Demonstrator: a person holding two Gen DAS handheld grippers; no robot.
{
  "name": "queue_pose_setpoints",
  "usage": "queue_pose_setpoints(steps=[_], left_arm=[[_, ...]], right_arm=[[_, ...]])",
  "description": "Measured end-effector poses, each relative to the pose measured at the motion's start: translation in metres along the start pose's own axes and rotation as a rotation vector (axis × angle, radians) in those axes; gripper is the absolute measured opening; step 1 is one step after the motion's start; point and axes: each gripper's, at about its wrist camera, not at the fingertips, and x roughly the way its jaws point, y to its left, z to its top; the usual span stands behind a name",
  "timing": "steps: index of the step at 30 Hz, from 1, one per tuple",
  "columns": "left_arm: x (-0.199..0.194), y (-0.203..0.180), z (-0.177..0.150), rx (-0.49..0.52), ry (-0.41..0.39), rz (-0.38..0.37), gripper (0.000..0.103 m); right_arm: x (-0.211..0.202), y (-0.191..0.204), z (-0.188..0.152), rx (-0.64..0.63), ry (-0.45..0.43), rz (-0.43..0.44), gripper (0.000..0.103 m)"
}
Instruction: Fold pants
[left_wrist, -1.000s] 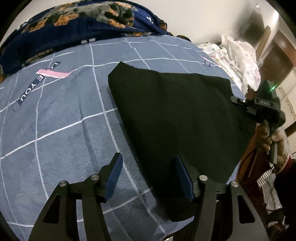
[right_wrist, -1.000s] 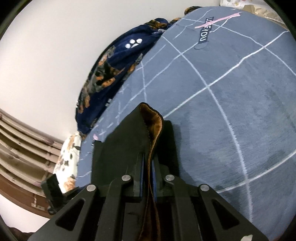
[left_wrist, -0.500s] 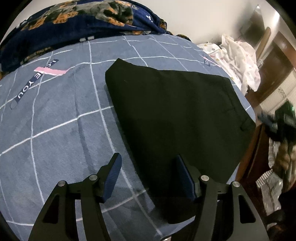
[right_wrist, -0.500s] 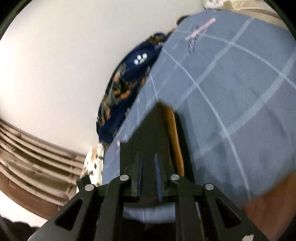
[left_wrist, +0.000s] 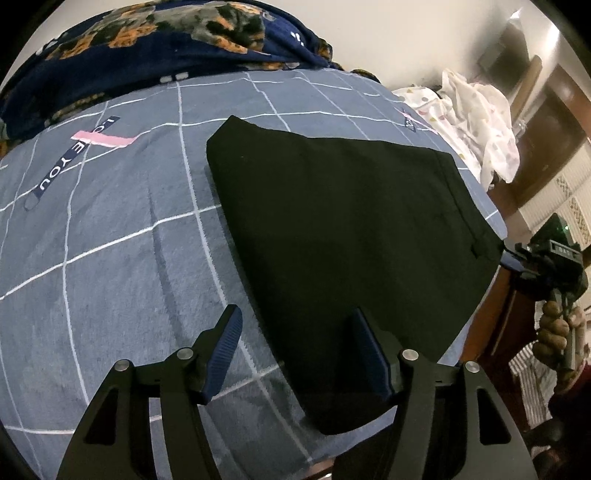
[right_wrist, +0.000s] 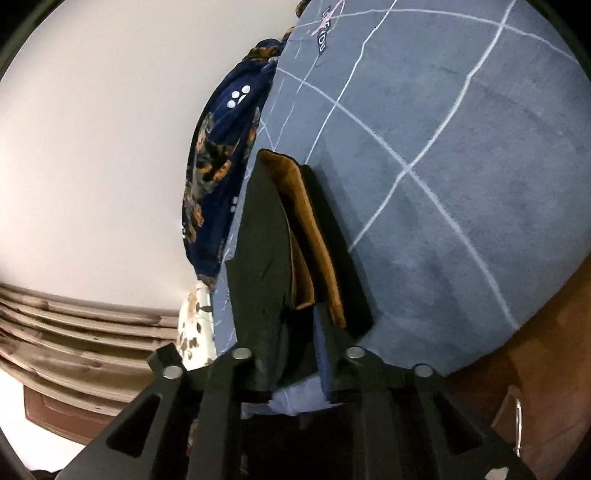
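Note:
The black pants (left_wrist: 343, 236) lie folded flat on the blue checked bedcover (left_wrist: 110, 229). In the right wrist view the pants (right_wrist: 266, 236) show edge-on, with a brown lining (right_wrist: 306, 229) between the layers. My left gripper (left_wrist: 295, 350) is open and empty, just above the pants' near corner. My right gripper (right_wrist: 299, 332) is open at the pants' waistband edge at the bed's side, with the cloth lying between its jaws. It also shows in the left wrist view (left_wrist: 546, 258), held off the bed's right edge.
A dark blue patterned blanket (left_wrist: 155, 40) is bunched along the far side of the bed. White spotted cloth (left_wrist: 476, 118) is piled at the far right. A wooden bed frame (right_wrist: 517, 339) runs under the mattress edge. Brown wall panels (right_wrist: 74, 325) are at the left.
My right gripper has opened, let go of the waistband and drawn back off the bed's edge. The pants have settled flat. My left gripper has barely moved.

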Motion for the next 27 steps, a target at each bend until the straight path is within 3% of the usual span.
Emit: queue_pose_setpoints(steps=[2, 4, 10, 15, 18, 22, 27], left_arm=[[0.0, -0.001, 0.0, 0.005, 0.003, 0.008, 0.063], [0.0, -0.002, 0.0, 0.007, 0.006, 0.011, 0.063], [-0.004, -0.004, 0.001, 0.02, -0.006, 0.013, 0.064], [0.001, -0.009, 0.001, 0.04, 0.001, 0.009, 0.068], [0.005, -0.012, -0.002, 0.054, 0.017, 0.011, 0.068], [0.006, -0.012, -0.003, 0.054, 0.022, 0.01, 0.068], [0.009, -0.008, -0.002, 0.027, 0.025, -0.001, 0.068]], right_arm=[[0.002, 0.003, 0.002, -0.004, -0.008, -0.008, 0.022], [0.002, 0.009, 0.002, -0.036, -0.018, -0.036, 0.014], [-0.017, 0.042, -0.02, -0.107, -0.048, -0.021, 0.012], [-0.013, 0.009, -0.033, -0.005, -0.009, -0.101, 0.01], [-0.008, -0.016, -0.031, 0.085, -0.002, -0.104, 0.01], [-0.008, -0.007, -0.027, 0.042, -0.021, -0.127, 0.01], [-0.005, 0.005, -0.029, -0.034, -0.032, -0.221, 0.012]])
